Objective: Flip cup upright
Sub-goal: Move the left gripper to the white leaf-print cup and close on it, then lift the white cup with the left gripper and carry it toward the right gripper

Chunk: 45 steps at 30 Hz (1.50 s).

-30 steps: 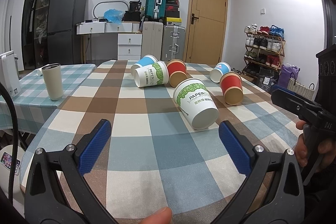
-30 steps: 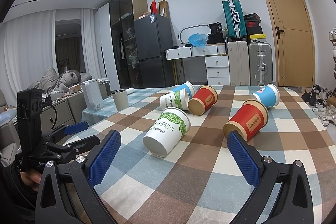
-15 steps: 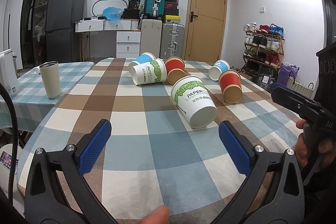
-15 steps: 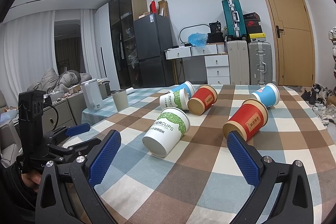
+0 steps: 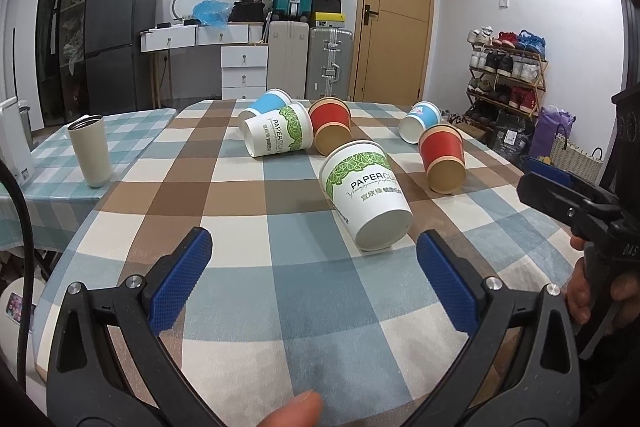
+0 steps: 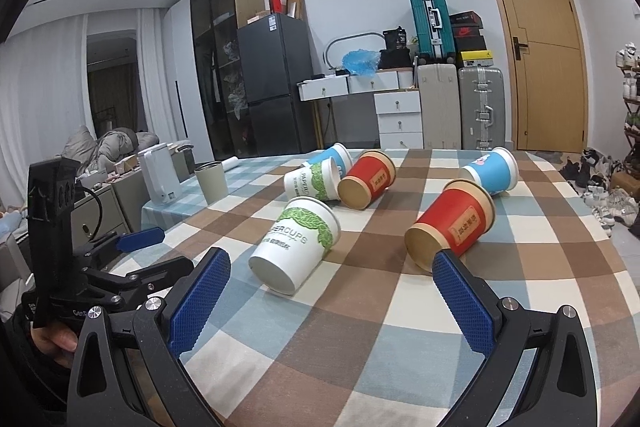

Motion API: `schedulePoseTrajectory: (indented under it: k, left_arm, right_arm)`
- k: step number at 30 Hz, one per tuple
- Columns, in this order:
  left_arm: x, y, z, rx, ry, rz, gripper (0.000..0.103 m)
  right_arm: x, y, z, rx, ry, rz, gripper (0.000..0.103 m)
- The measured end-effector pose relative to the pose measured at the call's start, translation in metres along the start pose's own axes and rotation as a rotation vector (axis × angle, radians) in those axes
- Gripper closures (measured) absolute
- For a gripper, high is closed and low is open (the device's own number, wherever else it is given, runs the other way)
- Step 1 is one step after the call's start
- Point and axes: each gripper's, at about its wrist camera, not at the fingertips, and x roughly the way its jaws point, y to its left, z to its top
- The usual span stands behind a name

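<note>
Six paper cups lie on their sides on the checked counter (image 5: 256,275). Nearest is the white/green cup (image 5: 366,193), base toward the cams, just ahead of the left gripper (image 5: 314,259), whose jaws are wide apart w/ nothing between them; it sits slightly right of their centre line. Right gripper (image 6: 332,281) jaws also spread wide, holding nothing; the near red cup (image 6: 450,223) lies just past its right pad, base facing in. Behind: a 2nd white/green cup (image 5: 276,135) touching a blue cup (image 5: 262,103) and beside a red cup (image 5: 330,125); another blue cup (image 5: 420,121) far right, near the counter edge. Bare cloth between jaws and nearest cup. A beige tumbler (image 5: 90,151) stands upright on the adjoining side table, well apart to the left. In the left cam, the right gripper sits at the counter's right edge.
</note>
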Motion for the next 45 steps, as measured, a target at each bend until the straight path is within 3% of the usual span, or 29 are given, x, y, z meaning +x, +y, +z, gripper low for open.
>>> schedulePoseTrajectory:
  k: [14,25,31,34,36,45]
  left_arm:
    - [0.053,-0.013,0.022,-0.051,0.143,-0.061,0.005]
    - [0.096,-0.040,0.033,-0.034,0.226,-0.057,0.009]
    - [0.113,-0.044,0.037,-0.044,0.256,-0.065,0.021]
    - [0.118,-0.042,0.036,-0.058,0.280,-0.068,0.030]
    - [0.121,-0.041,0.035,-0.073,0.295,-0.080,0.043]
    - [0.114,-0.043,0.030,-0.075,0.284,-0.090,0.047]
  right_arm:
    - [-0.001,-0.022,0.003,0.044,0.021,-0.044,0.000]
    - [-0.002,-0.023,0.003,0.045,0.024,-0.037,0.000]
    - [0.000,-0.024,0.003,0.052,0.023,-0.036,0.000]
    - [0.000,-0.023,0.002,0.046,0.024,-0.034,0.000]
    - [-0.001,-0.023,0.002,0.045,0.023,-0.032,0.000]
    - [0.001,-0.023,0.002,0.042,0.023,-0.033,0.000]
